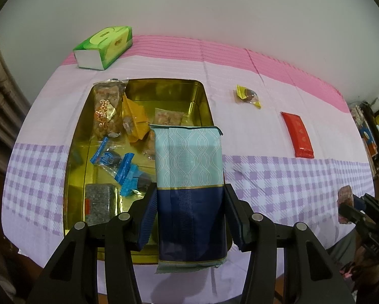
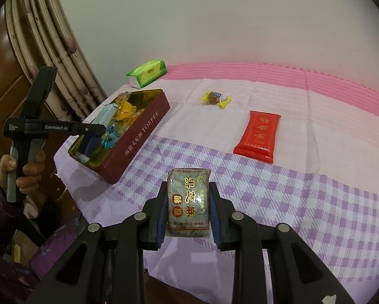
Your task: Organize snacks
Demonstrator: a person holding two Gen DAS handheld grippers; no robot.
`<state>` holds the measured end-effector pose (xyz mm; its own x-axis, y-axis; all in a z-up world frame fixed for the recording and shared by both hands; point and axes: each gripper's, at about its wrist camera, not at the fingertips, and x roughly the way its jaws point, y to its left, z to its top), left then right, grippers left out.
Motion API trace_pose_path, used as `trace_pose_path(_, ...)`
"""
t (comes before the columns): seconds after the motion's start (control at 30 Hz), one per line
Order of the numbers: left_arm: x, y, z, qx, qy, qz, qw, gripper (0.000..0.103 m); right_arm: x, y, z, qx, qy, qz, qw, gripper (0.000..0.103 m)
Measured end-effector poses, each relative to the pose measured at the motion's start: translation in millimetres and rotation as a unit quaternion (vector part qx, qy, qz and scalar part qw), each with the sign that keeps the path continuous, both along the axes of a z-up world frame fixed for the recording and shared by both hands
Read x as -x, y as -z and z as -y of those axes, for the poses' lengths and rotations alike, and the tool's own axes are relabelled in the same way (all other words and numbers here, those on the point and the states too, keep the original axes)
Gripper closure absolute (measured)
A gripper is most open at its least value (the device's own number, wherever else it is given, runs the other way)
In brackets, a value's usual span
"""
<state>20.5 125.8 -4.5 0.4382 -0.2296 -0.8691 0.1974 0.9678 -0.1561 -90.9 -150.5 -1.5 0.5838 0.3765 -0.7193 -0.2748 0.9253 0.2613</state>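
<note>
The left gripper (image 1: 189, 217) pinches a long, glossy foil packet (image 1: 189, 177), pale teal with a wavy pattern above and dark navy below, its crimped ends showing; both blue ribbed pads press its sides. The packet hangs over the near right part of a rectangular metal tin (image 1: 202, 93) with a shiny gold inside and dark red outer walls. In the tin lie a clear bag of brown crunchy pieces (image 1: 107, 109), a yellow wrapped sweet (image 1: 135, 119), blue crinkly candy wrappers (image 1: 125, 169), a speckled grey block in clear film (image 1: 99, 202) and another clear packet of brown pieces (image 1: 168, 116).

The right gripper (image 2: 188, 207) clamps a small rectangular block (image 2: 188, 200), grey-speckled under clear film with gold characters, held above the checked purple part of the tablecloth (image 2: 316, 202). The cloth is soft, with pink stripes farther back. On it, apart from the tin, lie a flat shiny red packet (image 2: 259, 136) and a small yellow-ended sweet (image 2: 215, 98). A green cardboard tissue box (image 2: 147, 73) sits at the far edge.
</note>
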Motion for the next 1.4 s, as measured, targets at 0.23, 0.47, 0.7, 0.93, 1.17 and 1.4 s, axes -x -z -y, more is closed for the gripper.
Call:
trace_pose_path(0.23, 1.1, 0.4, 2.4, -0.004, 0.001, 0.001, 1.0000, 0.052, 0.3, 1.4, 1.3, -0.001, 0.004, -0.002, 1.000, 0.077)
trace_pose_path(0.47, -0.3, 2.9, 1.2, -0.007, 0.002, -0.003, 1.0000, 0.052, 0.8, 2.3, 2.7, -0.002, 0.008, -0.004, 1.000, 0.077)
trace_pose_path(0.7, 0.2, 4.9, 3.3, -0.013, 0.005, -0.007, 0.9999, 0.052, 0.8, 2.3, 3.5, -0.004, 0.008, -0.006, 1.000, 0.077)
trace_pose_path(0.93, 1.4, 1.9, 0.4, -0.014, 0.001, 0.003, 0.9999, 0.052, 0.6, 1.5, 2.6, -0.003, 0.009, -0.005, 1.000, 0.077)
trace_pose_path(1.17, 3.0, -1.0, 1.5, -0.031, -0.001, 0.015, 0.9994, 0.051, 1.1, 2.4, 3.0, -0.006, 0.010, -0.006, 1.000, 0.077)
trace_pose_path(1.4, 2.7, -2.3, -0.1, -0.041, -0.010, 0.021, 0.9989, 0.051, -0.1, -4.5, -9.0, -0.007, 0.001, -0.005, 1.000, 0.076)
